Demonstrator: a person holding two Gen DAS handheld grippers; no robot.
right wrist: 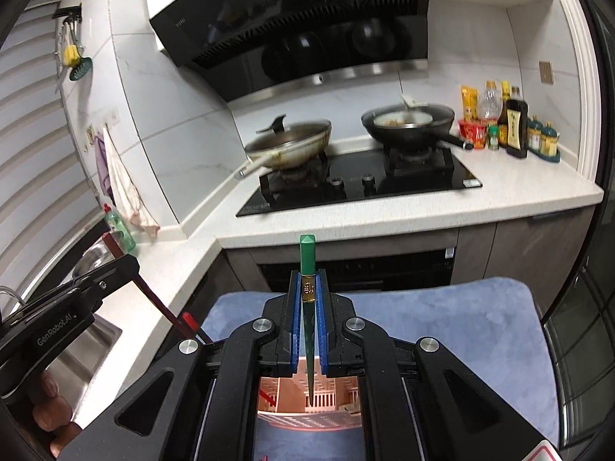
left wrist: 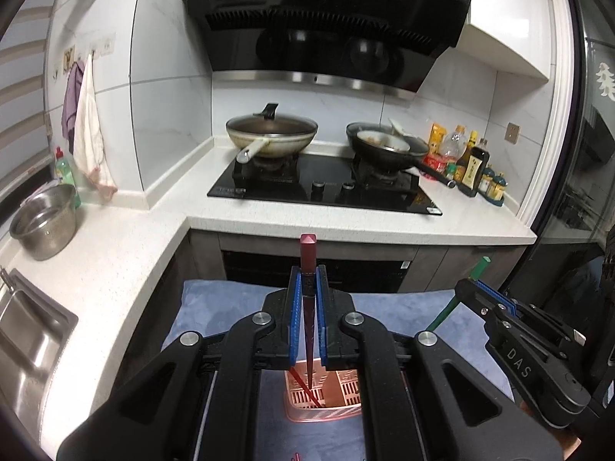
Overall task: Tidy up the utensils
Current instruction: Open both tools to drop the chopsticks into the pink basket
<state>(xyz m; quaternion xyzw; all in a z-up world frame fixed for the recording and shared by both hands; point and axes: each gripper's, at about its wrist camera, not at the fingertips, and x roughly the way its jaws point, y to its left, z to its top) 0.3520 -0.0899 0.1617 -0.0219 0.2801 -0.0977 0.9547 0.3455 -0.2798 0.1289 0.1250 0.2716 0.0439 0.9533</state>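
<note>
**You're in a home kitchen**

You face a black gas hob (left wrist: 326, 188) set into a white L-shaped counter (left wrist: 115, 261), with a wok (left wrist: 271, 134) and a frying pan (left wrist: 388, 146) on its burners. Above hangs a range hood (left wrist: 326, 19). Sauce bottles (right wrist: 507, 119) line the tiled wall, towels (left wrist: 86, 126) hang on hooks, and a steel sink (left wrist: 27, 338) sits on your left.

Red chopstick (left wrist: 308, 269), green chopstick (right wrist: 307, 265) upright above pink basket (left wrist: 326, 403).

Pink basket (left wrist: 326, 399) mostly hidden behind fingers (left wrist: 295, 307).
</note>
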